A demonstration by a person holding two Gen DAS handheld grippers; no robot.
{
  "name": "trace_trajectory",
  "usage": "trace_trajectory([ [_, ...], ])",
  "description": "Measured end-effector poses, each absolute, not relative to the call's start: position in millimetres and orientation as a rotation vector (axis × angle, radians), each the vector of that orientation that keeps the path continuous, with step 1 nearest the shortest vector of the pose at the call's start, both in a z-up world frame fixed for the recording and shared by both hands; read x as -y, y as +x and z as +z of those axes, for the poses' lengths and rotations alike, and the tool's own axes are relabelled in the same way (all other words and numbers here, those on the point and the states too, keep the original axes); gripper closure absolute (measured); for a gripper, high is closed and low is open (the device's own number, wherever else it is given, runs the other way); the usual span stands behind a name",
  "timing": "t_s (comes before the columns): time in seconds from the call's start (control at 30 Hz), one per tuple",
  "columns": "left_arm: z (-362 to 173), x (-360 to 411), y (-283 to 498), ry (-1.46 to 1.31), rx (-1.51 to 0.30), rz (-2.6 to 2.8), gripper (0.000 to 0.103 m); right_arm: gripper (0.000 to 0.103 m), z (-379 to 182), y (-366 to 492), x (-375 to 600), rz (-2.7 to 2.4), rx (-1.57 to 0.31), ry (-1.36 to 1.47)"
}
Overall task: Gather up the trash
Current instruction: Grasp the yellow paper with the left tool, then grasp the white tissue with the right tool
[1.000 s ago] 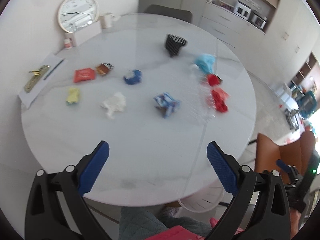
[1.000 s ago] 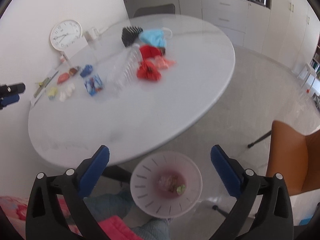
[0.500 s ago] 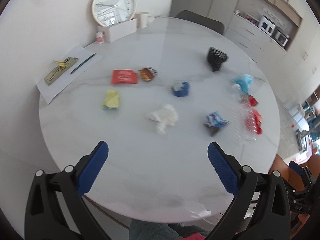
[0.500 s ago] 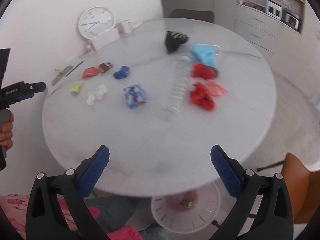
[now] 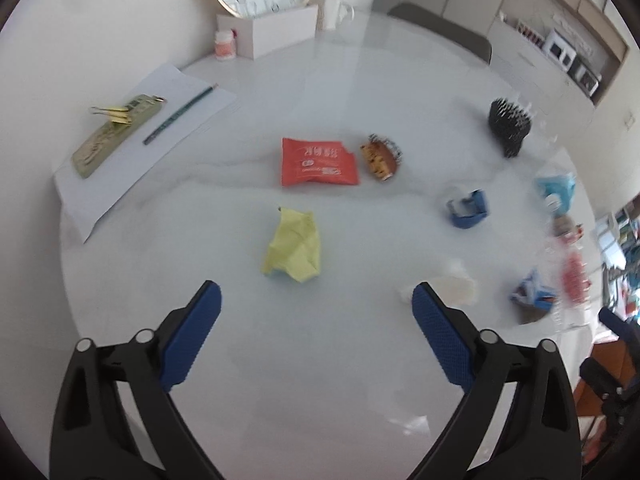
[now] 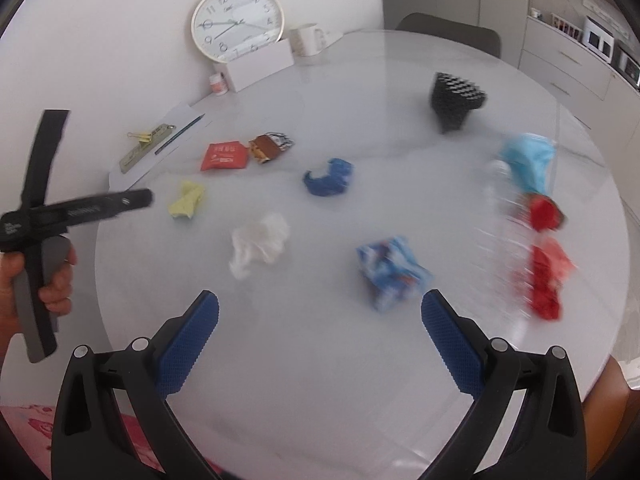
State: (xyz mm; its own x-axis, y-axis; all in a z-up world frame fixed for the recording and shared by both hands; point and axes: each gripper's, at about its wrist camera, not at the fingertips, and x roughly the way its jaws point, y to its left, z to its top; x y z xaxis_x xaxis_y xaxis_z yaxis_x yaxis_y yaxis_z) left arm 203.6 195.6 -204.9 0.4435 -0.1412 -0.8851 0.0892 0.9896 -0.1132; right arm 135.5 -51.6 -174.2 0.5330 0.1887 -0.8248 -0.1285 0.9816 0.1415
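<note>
Trash lies scattered on the round white table point(image 5: 320, 380). My left gripper point(image 5: 316, 294) hovers just short of a crumpled yellow paper point(image 5: 294, 246); its jaws are closing slightly, still wide, with nothing between them. Beyond lie a red packet point(image 5: 318, 162), a brown wrapper point(image 5: 380, 156) and a blue crumple point(image 5: 466, 210). My right gripper point(image 6: 320, 304) stands open and empty above the table, between a white tissue point(image 6: 260, 244) and a blue-and-white wrapper point(image 6: 392, 270). Red wrappers point(image 6: 546, 280), a clear bottle point(image 6: 504, 220) and a light blue mask point(image 6: 528, 160) lie at the right.
A black ribbed cup point(image 6: 456, 98) stands at the back. A clock point(image 6: 236, 22), white box point(image 6: 260, 64), mug point(image 6: 306, 40) and small jar point(image 6: 219, 82) line the wall. Paper with a pencil point(image 5: 180, 114) and clips lies at the left. A hand point(image 6: 56, 280) holds the left gripper.
Both grippers have swung from the table's near edge in over its top. The yellow paper now sits just ahead of the left gripper; the bin below the table has left the right view.
</note>
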Motion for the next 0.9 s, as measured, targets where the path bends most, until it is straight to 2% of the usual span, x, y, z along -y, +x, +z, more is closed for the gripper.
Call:
trace_trajectory([
  [0.2, -248.1, -195.8, 244.5, 0.039, -1.177, -0.179, 0.017, 0.002, -197.6, 164.4, 17.2, 0.186, -1.026, 0.074],
  [0.37, -268.8, -199.8, 267.9, 0.039, -1.241, -0.164, 0.038, 0.002, -216.6, 183.0, 1.3, 0.177, -1.056, 0.053],
  [0.43, -275.2, -201.6, 273.5, 0.024, -1.275, -0.166, 0.051, 0.002, -224.6, 191.7, -2.0, 0.171, -1.074, 0.057],
  [0.53, -274.5, -200.3, 277.0, 0.033, -1.273, -0.181, 0.056, 0.002, -236.0, 202.3, -6.1, 0.172, -1.098, 0.060],
  [0.57, -274.3, -199.5, 277.8, 0.042, -1.272, -0.188, 0.063, 0.002, -240.6, 206.2, -8.3, 0.171, -1.108, 0.053],
  [0.73, -270.6, -199.3, 280.5, 0.029, -1.267, -0.220, 0.063, 0.002, -259.9, 221.1, -20.0, 0.168, -1.120, -0.005],
  [0.8, -264.1, -197.4, 280.2, 0.035, -1.253, -0.235, 0.063, 0.009, -264.7, 224.6, -23.3, 0.170, -1.122, -0.024],
  [0.9, -254.6, -193.0, 281.7, 0.060, -1.222, -0.251, 0.063, 0.029, -274.5, 230.6, -29.1, 0.185, -1.149, -0.047],
])
